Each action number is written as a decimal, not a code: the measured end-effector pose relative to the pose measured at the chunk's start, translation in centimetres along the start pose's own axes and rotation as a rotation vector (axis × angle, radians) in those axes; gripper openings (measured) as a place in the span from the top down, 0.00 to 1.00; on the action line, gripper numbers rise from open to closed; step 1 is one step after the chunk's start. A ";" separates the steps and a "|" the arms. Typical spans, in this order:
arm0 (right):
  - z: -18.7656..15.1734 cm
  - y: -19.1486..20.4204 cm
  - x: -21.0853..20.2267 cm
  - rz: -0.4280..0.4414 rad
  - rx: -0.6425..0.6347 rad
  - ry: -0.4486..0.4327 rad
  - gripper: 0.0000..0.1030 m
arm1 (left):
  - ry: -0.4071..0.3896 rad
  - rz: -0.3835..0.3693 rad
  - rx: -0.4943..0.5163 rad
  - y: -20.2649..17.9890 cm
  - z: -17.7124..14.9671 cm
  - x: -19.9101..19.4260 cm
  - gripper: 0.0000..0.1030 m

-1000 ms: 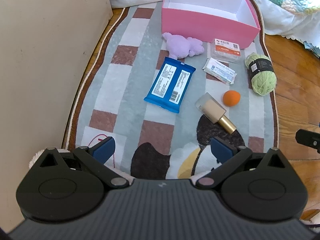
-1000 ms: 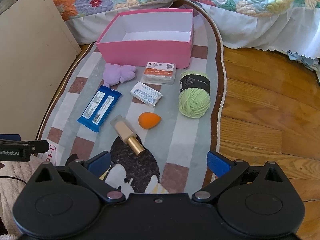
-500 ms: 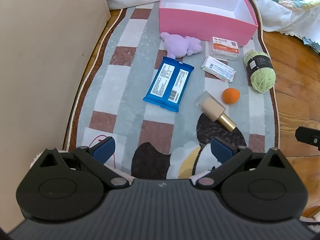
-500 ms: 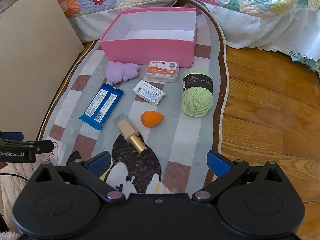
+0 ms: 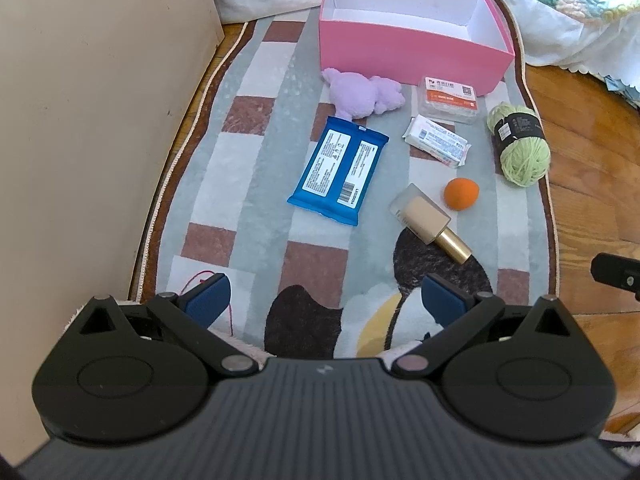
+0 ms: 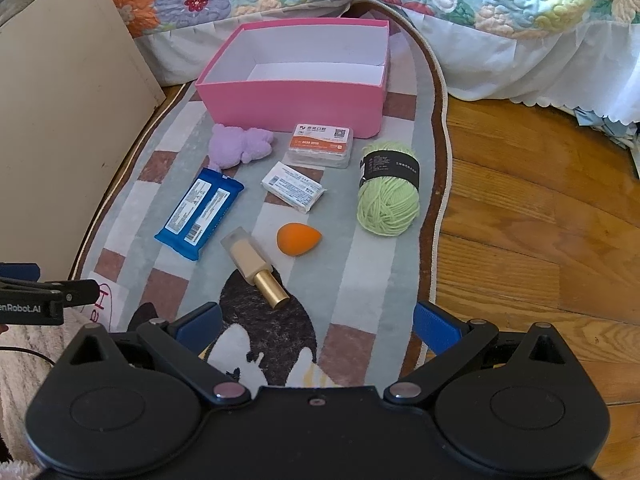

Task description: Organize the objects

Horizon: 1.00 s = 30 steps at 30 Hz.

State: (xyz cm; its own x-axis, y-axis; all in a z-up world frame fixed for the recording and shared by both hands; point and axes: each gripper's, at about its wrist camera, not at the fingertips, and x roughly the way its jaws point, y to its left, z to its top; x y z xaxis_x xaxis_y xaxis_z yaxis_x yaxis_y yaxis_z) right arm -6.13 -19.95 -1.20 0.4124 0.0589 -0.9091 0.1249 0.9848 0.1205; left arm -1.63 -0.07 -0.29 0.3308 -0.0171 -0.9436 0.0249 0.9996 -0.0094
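Left gripper (image 5: 326, 300): jaws spread wide, nothing between them, hanging over the near end of the rug (image 5: 248, 168).
Right gripper (image 6: 316, 322): likewise spread and empty, over the near end of the rug, beside its right edge and the wood floor (image 6: 540, 208).
Nearest to the grippers: the foundation bottle (image 6: 254, 266) lies on its side just ahead, gold cap pointing back toward the right gripper; the orange sponge (image 6: 298, 238) sits just beyond it, close but apart.
Ahead and left: the blue wipes pack (image 5: 338, 170) lies flat, straight ahead of the left gripper.
Middle distance: the small white packet (image 6: 294, 186) lies beyond the sponge; the green yarn ball (image 6: 388, 190) sits ahead of the right gripper near the rug's right edge.
Farther out: the purple plush (image 5: 362, 94) and the clear case with an orange label (image 6: 320, 144) lie just in front of the box; whether they touch its wall I cannot tell.
Farthest: the pink box (image 6: 292, 102) stands open at the far end of the rug, its white inside showing nothing in it.
Done so far: nothing, judging by the bare box and seven items lying outside it.
Left to do: likely every item is meant for the box, so all seven picks and placements remain.
Likely first pick: the bottle or sponge for the right gripper, the wipes pack for the left.
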 end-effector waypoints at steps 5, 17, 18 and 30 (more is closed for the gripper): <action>-0.1 0.0 0.0 0.000 -0.006 0.000 0.00 | -0.038 0.000 -0.021 0.3 -0.4 -0.5 0.00; 0.2 0.0 0.0 0.026 -0.071 -0.114 0.00 | -0.156 0.038 0.055 -1.8 1.2 -0.8 0.00; 0.3 0.1 0.0 0.037 -0.108 -0.150 0.00 | -0.157 0.018 0.049 -2.0 1.5 -0.6 0.00; 1.4 1.3 6.5 0.140 -0.404 -0.273 0.13 | -0.067 -0.115 -0.042 -4.7 4.8 8.6 0.06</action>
State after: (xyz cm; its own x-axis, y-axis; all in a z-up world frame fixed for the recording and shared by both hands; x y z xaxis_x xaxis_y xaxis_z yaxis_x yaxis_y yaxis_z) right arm -2.07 -18.54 -6.38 0.6281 0.2030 -0.7512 -0.2853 0.9582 0.0204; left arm 5.59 -5.00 -6.83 0.3908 -0.1313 -0.9111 0.0271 0.9910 -0.1312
